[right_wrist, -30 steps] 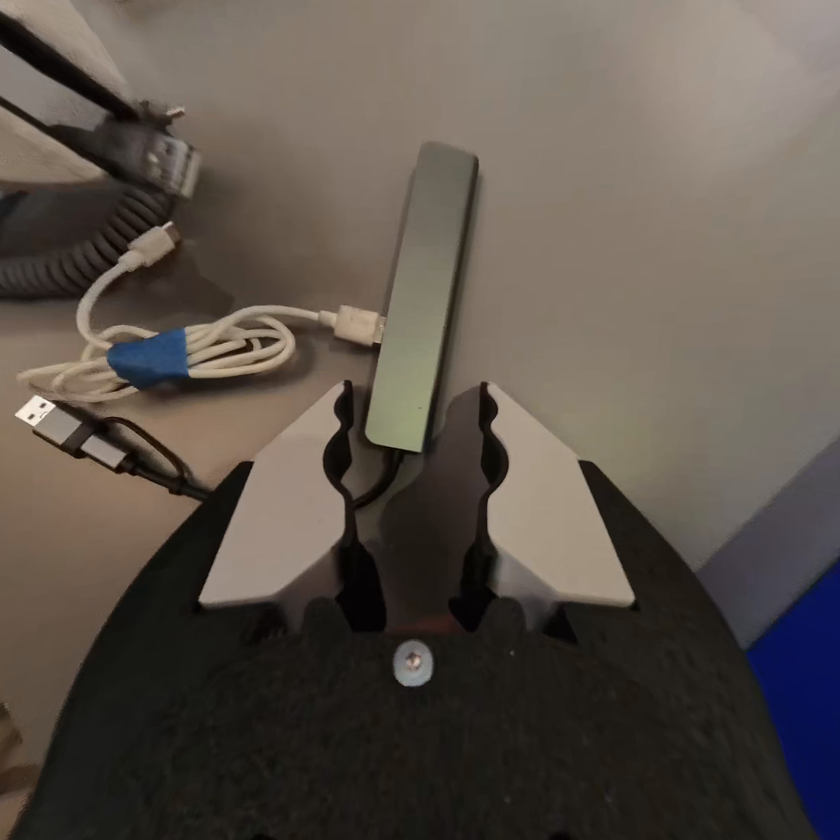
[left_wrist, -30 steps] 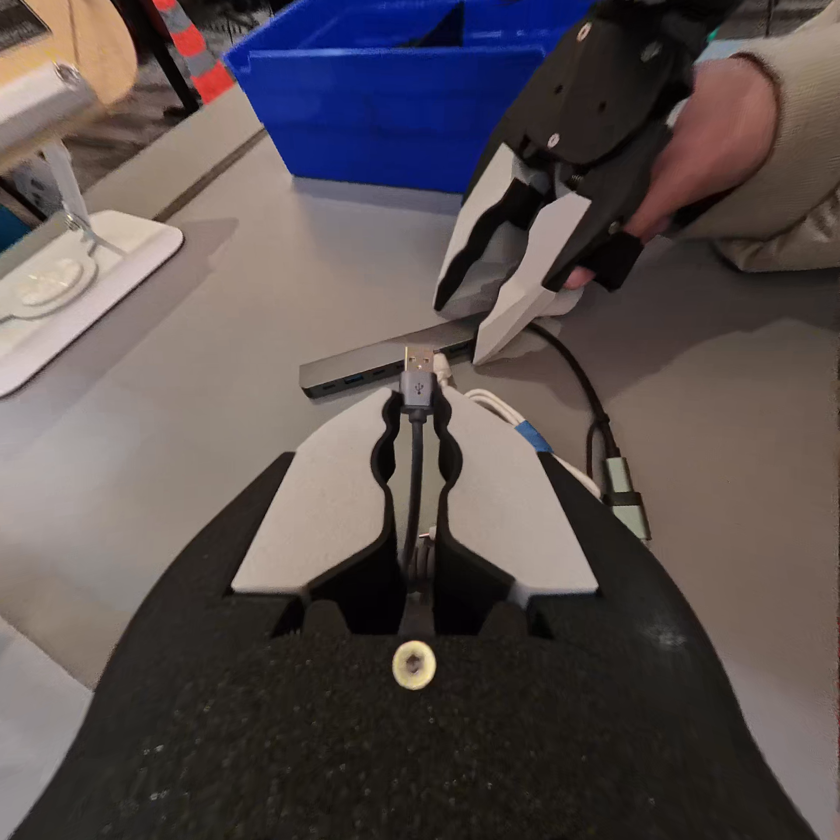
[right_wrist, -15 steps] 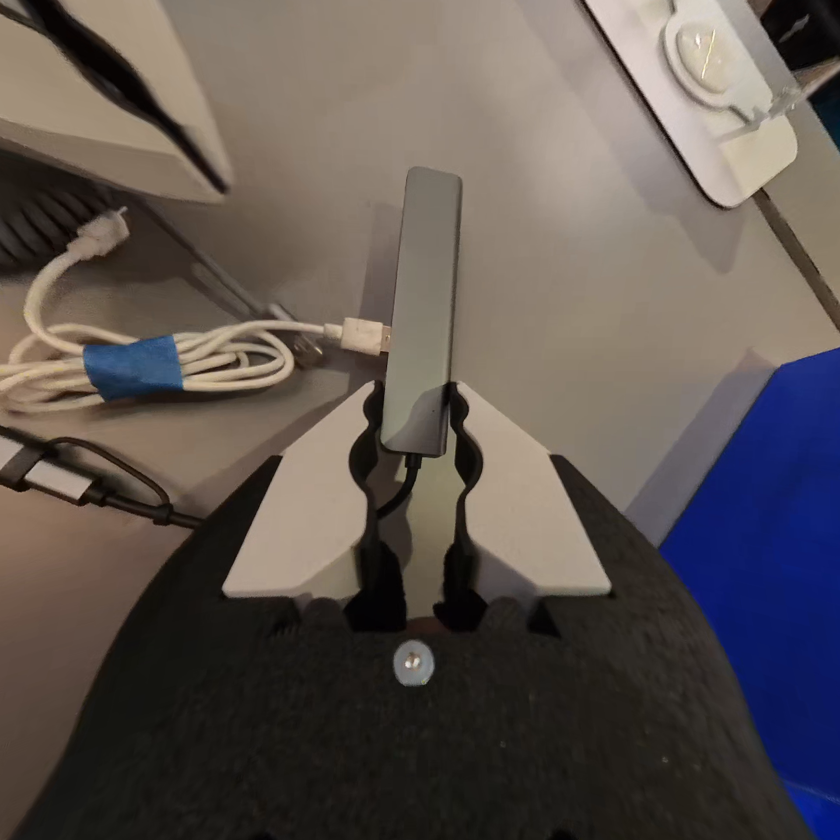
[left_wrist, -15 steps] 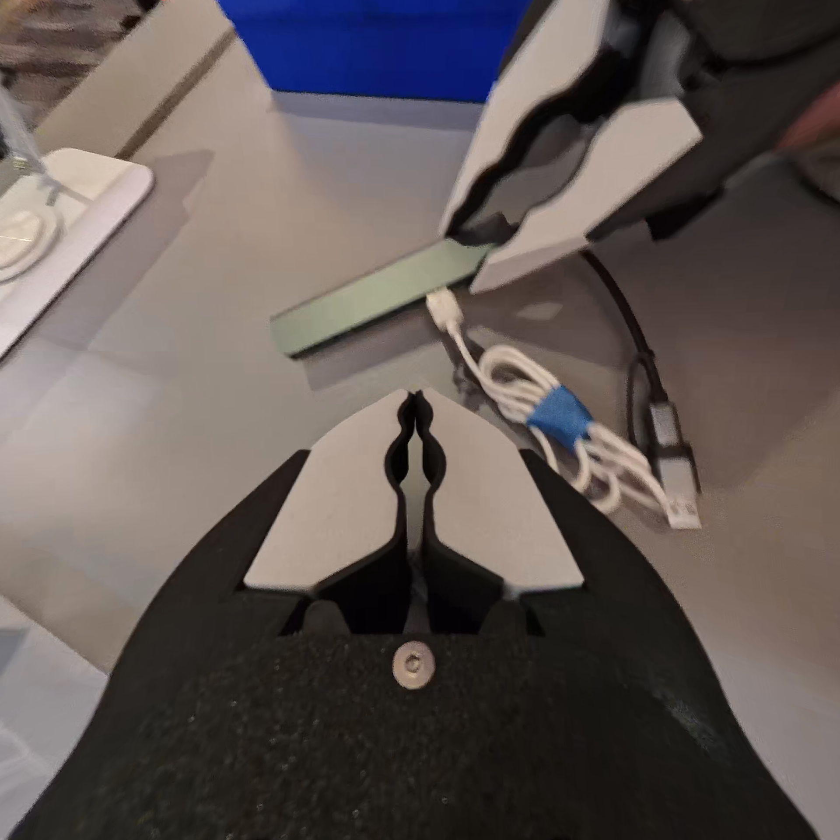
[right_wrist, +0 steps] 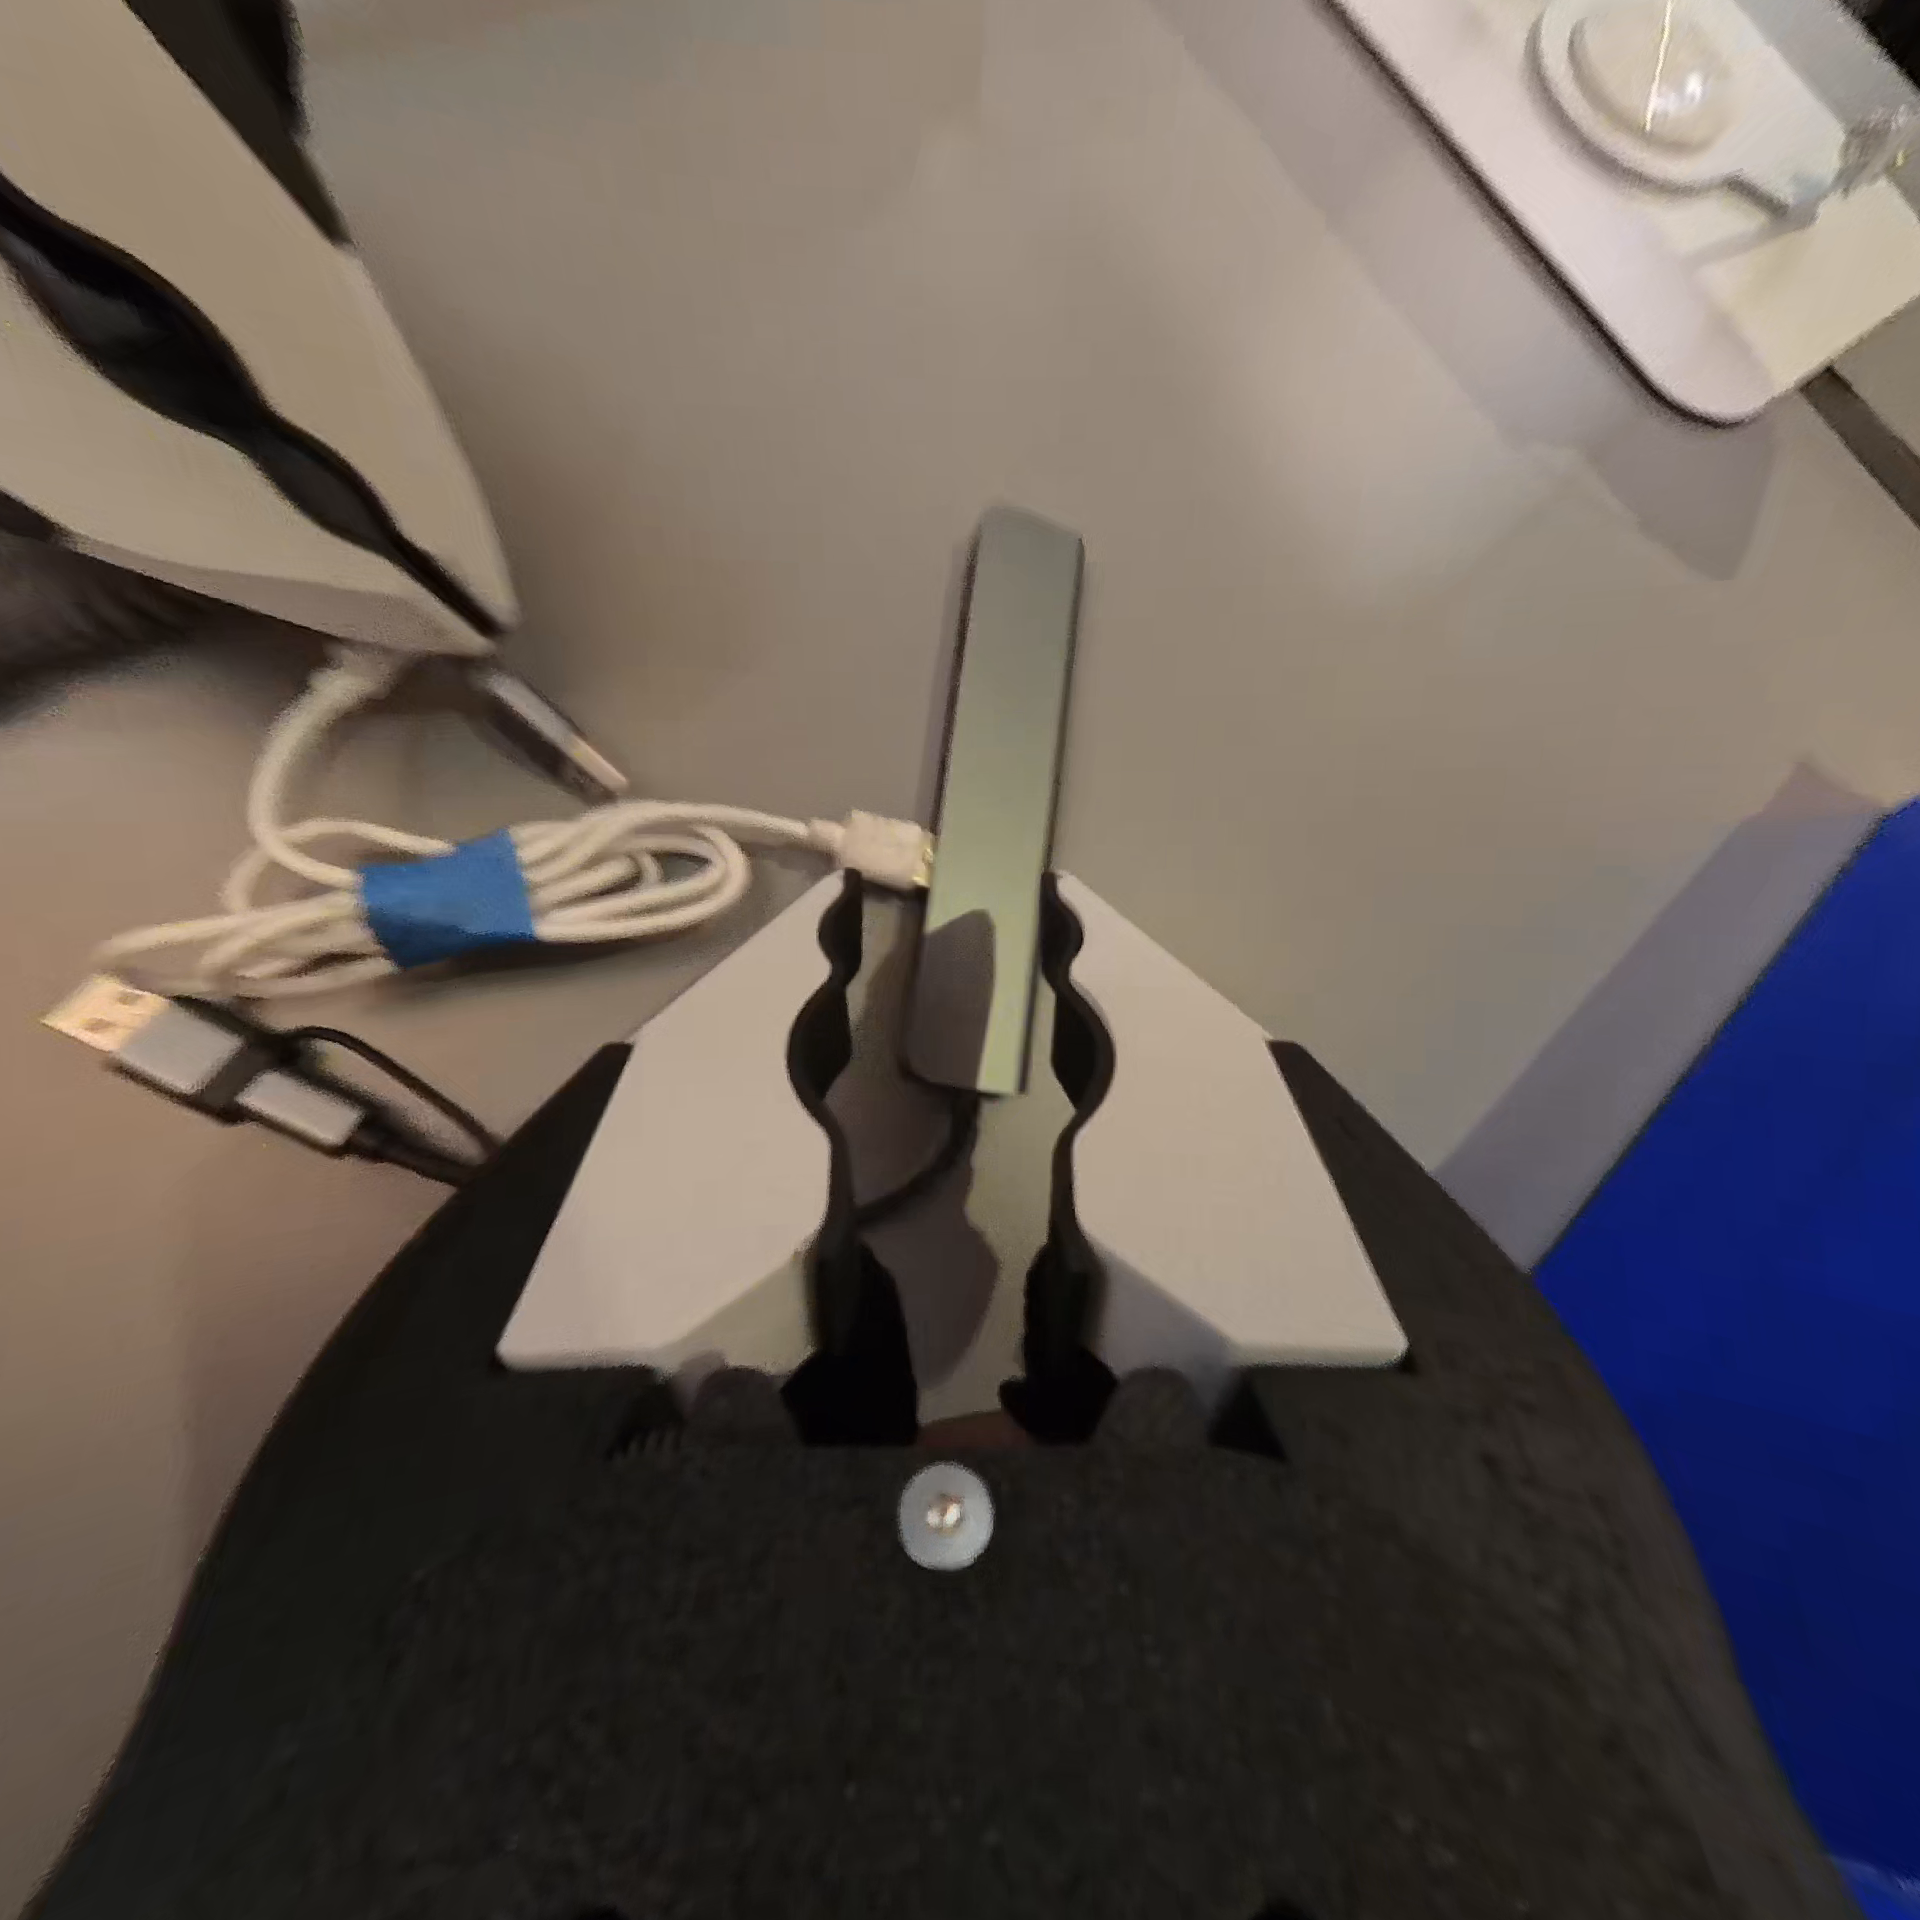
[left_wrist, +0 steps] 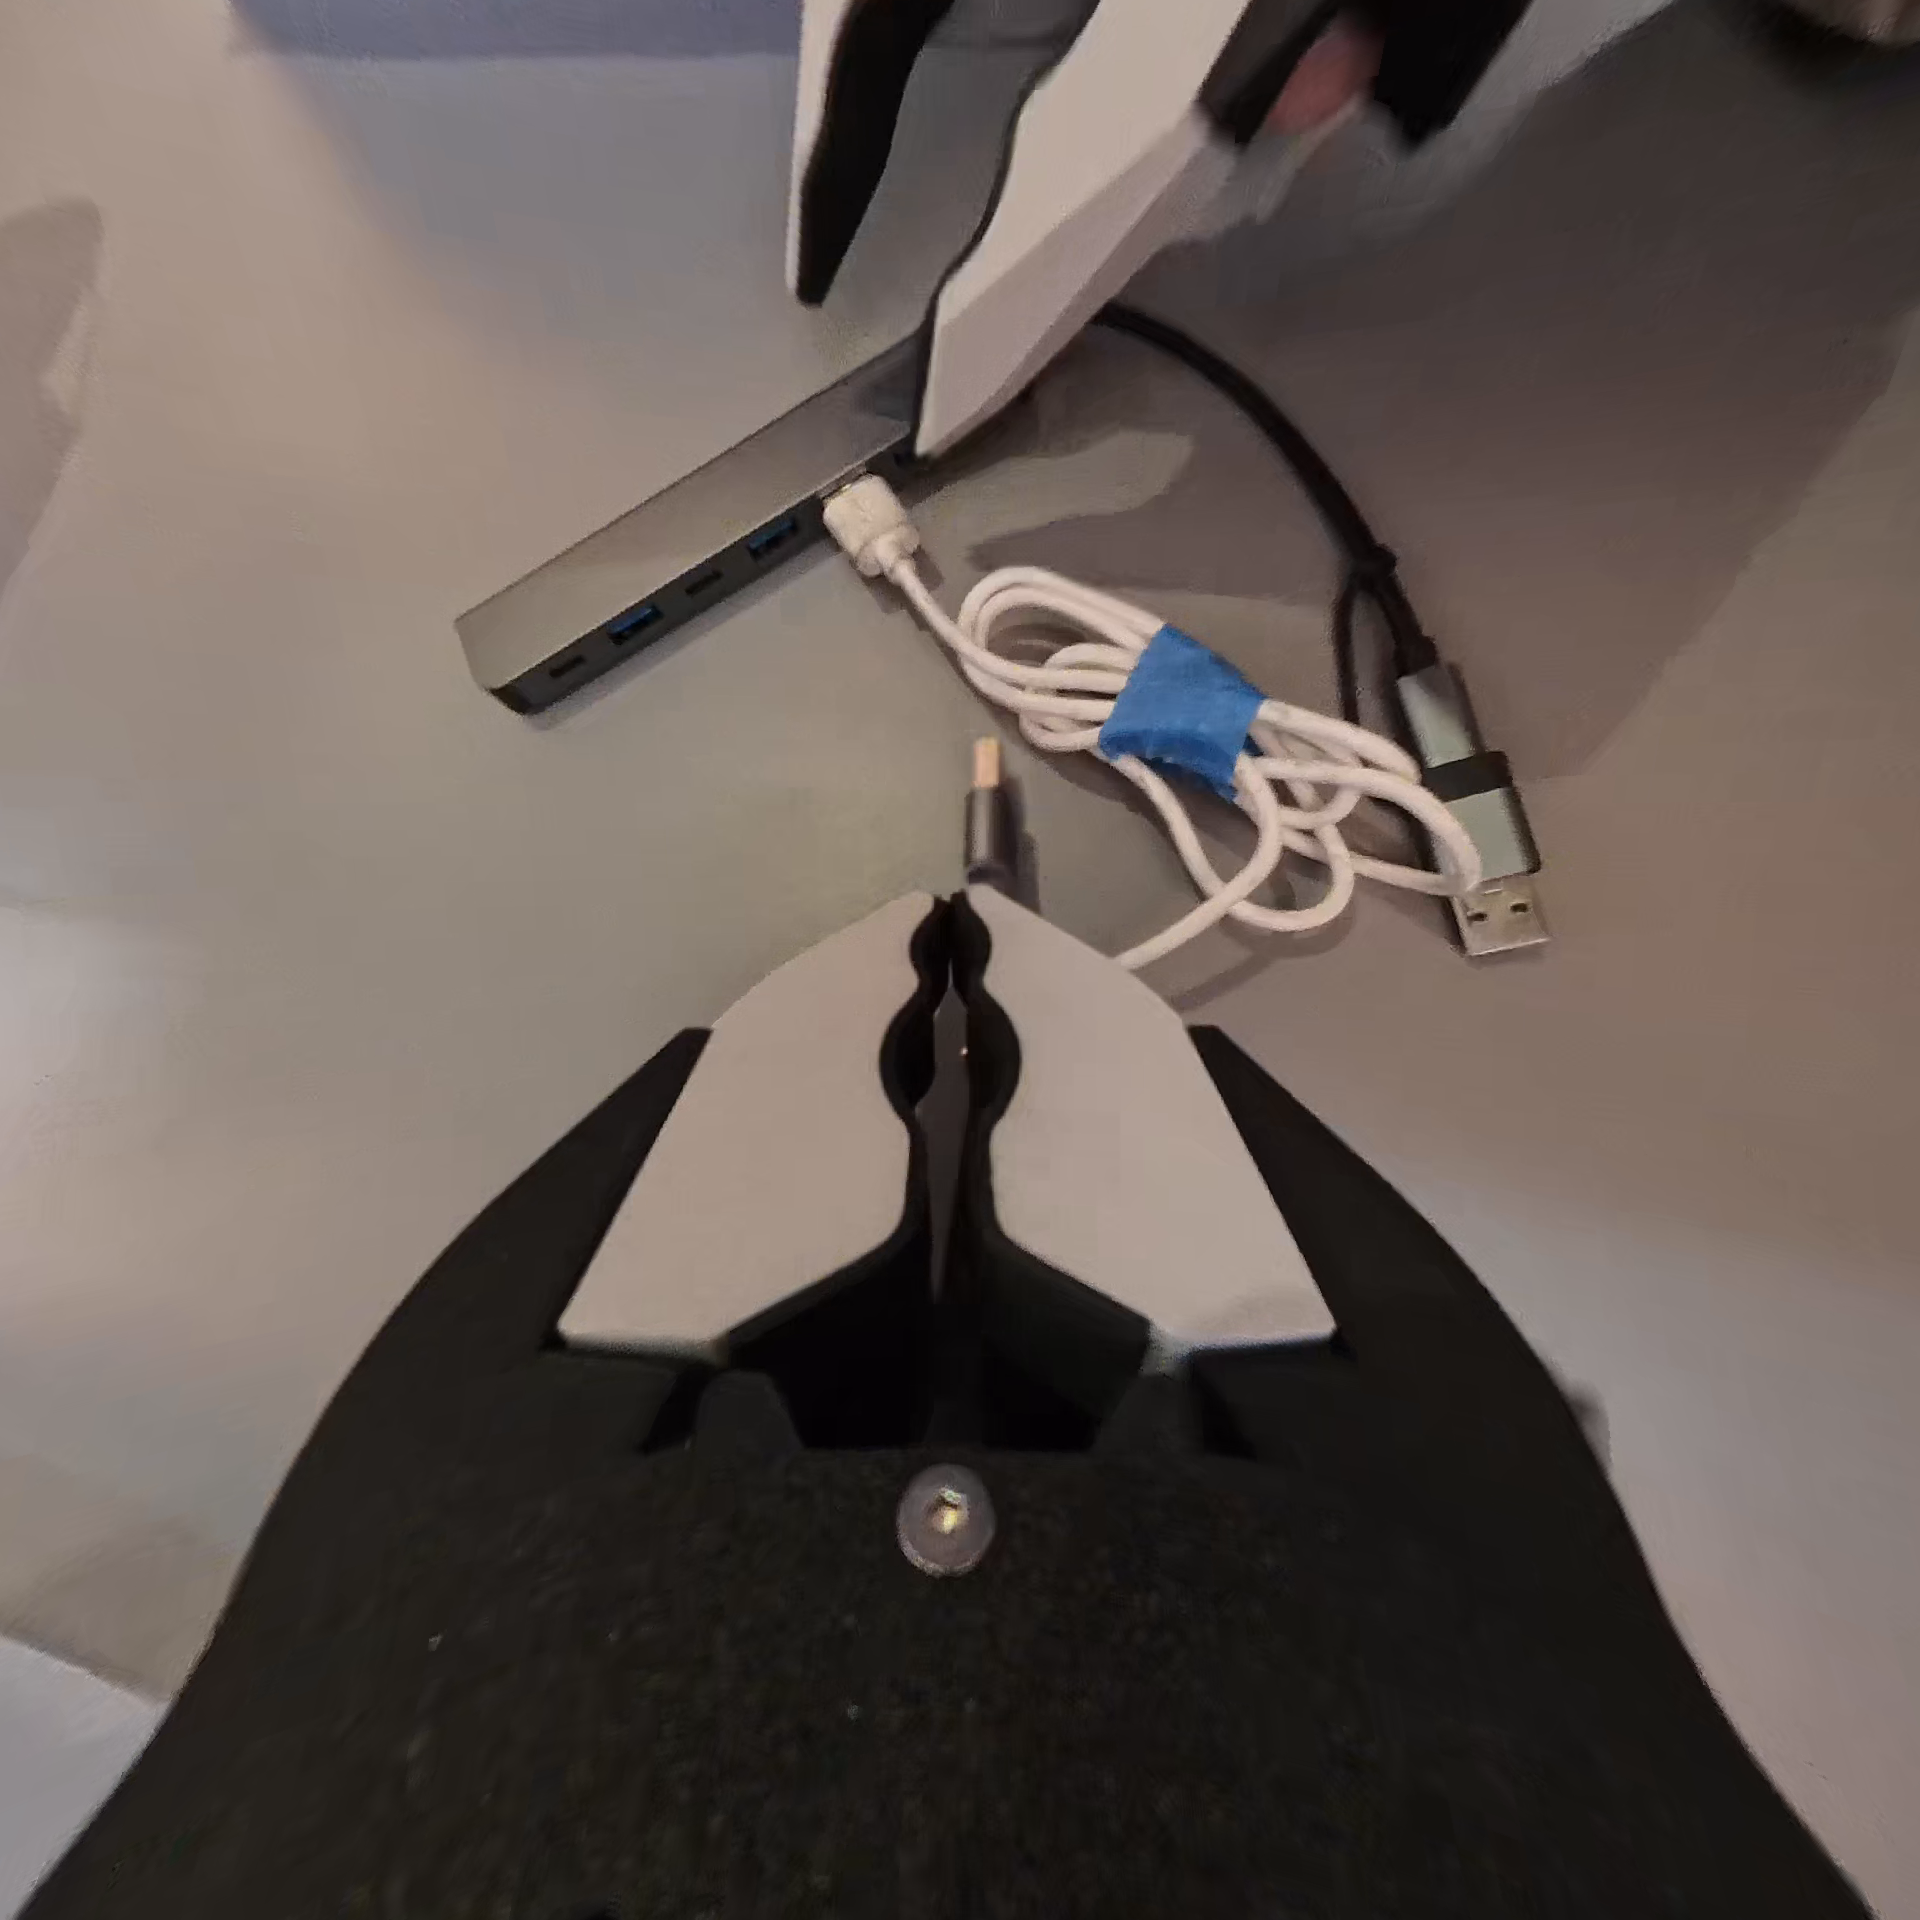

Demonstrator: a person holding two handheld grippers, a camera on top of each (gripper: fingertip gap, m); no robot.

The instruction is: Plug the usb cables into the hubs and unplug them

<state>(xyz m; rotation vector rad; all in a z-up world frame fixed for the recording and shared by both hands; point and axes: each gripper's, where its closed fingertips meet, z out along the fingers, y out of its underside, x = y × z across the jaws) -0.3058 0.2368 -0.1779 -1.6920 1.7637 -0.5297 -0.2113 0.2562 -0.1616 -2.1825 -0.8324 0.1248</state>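
The grey tabletop [left_wrist: 260,727] lies bare on the side of the hub [left_wrist: 665,540] away from the cables, leaving room along the hub's far end. On the port side, the bundled white cable [left_wrist: 1174,717] with its blue tape, the black cable's metal plug [left_wrist: 1475,821] and a loose plug [left_wrist: 987,810] crowd the surface just beside the hub. Farther off, a blue bin [right_wrist: 1766,1195] and a pale flat stand [right_wrist: 1662,187] border the bare stretch, while the right gripper [left_wrist: 914,312] stands over the hub's cabled end.

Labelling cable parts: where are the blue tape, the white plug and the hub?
blue tape [left_wrist: 1179,717], left wrist view, middle of the wrap.
white plug [left_wrist: 871,522], left wrist view, plug body.
hub [right_wrist: 1003,769], right wrist view, top face.
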